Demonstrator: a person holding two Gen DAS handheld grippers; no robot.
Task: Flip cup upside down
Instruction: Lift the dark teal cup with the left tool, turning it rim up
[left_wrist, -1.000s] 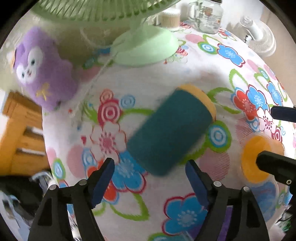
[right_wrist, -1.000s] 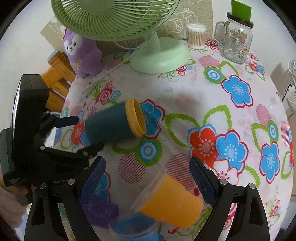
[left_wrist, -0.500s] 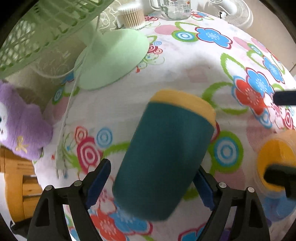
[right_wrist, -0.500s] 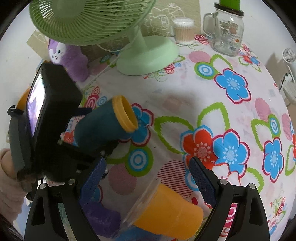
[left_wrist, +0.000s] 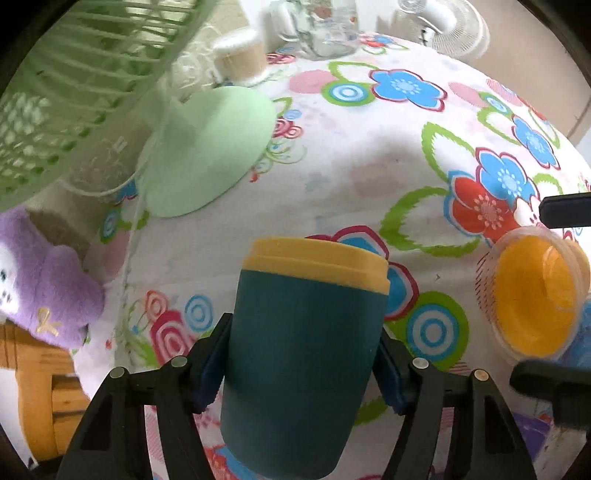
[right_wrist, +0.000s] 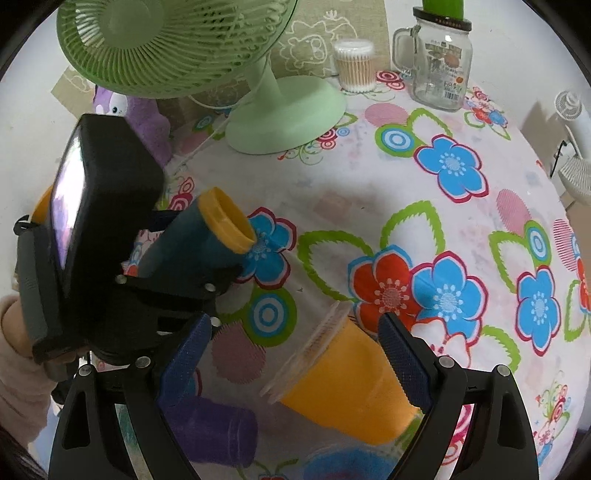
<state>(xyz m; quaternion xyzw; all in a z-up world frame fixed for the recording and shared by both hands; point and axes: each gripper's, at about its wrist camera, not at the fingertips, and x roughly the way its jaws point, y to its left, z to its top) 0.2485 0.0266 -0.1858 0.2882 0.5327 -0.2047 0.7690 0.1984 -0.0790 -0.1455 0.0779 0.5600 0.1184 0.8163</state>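
Two grippers work over a round table (right_wrist: 369, 192) covered in a flower-print cloth. At left, the left gripper (left_wrist: 301, 363) pinches a teal cup (left_wrist: 301, 354) across its body, a blue pad pressed to each side. The cup has a yellow rim (left_wrist: 317, 266) and is held off the cloth, tilted with its mouth pointing away from the gripper toward the middle of the table. From the right wrist view the same cup (right_wrist: 199, 236) shows angled up and to the right, its open yellow mouth over a blue flower in the print, with the left gripper's black body wrapped around it and a sleeved hand (right_wrist: 14, 332) behind.

The right gripper (right_wrist: 295, 354) is spread wide, its fingers apart on either side of an orange cup (right_wrist: 351, 391) that lies on its side on the cloth, a clear rim facing the left gripper. The right finger pad looks just beside or against that cup; which cannot be told. A purple cup (right_wrist: 214, 432) lies on its side near the left finger, and a blue cup (right_wrist: 347, 465) shows at the lower edge.

Behind, a green fan (right_wrist: 177, 44) stands on its round base, with a purple plush (left_wrist: 40, 280) to its left, a tub of cotton swabs (right_wrist: 354, 66) and a glass jar (right_wrist: 439, 62) with a handle to its right. A white fan (left_wrist: 443, 26) stands beyond the table's edge.
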